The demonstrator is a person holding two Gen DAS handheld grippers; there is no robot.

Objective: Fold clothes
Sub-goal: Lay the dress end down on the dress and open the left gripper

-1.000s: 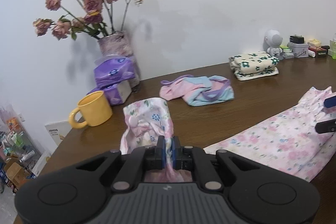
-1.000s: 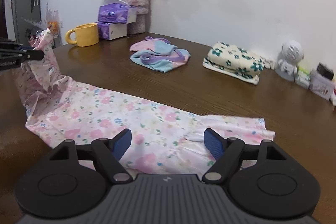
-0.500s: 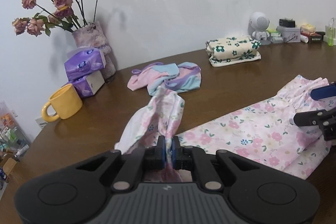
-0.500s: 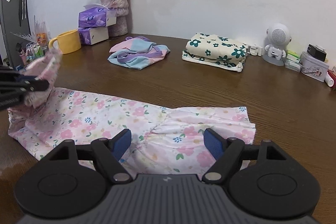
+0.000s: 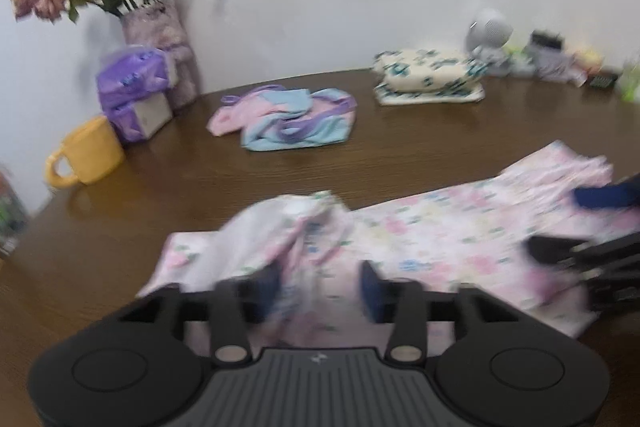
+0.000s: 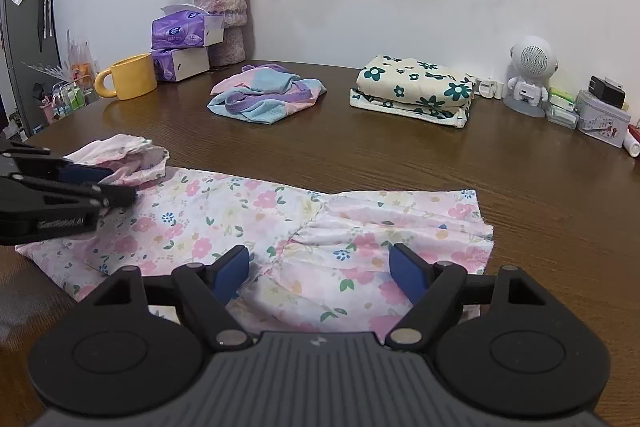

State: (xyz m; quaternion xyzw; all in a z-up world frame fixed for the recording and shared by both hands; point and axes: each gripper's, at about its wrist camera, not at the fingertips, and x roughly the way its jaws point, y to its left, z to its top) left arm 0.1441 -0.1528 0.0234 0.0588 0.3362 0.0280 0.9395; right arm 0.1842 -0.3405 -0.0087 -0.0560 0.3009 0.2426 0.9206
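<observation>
Two grippers over one floral dress [image 6: 280, 223] lying flat on the table [image 6: 400, 155]. Its long axis runs left-right across both views, with the ruffled hem at the right end and a bunched end [image 6: 128, 155] heaped at the left.

Left gripper [image 5: 318, 287]: jaws opening, cloth between them but pads no longer pressing on it; the bunched end [image 5: 296, 223] lies just ahead of it, flopped onto the dress body. View is blurred, so fine contact is hard to read. Right gripper [image 6: 320, 267]: jaws wide, holding nothing, hovering low over the hem half with the gathered seam between the pads.

Key relation: the bunched end lies at the left gripper's side, well apart from the right one; the hem edge lies nearest the right gripper. Any fold along the long axis likely needs each hand on its own end. Judged: the left end looks just laid over, and the fold is not yet flattened.

Other clothes: crumpled pastel top [image 6: 266, 95] and folded stack [image 6: 412, 91] sit far back, out of the way, as do the mug [image 6: 130, 77] and tissues [image 6: 184, 31].
</observation>
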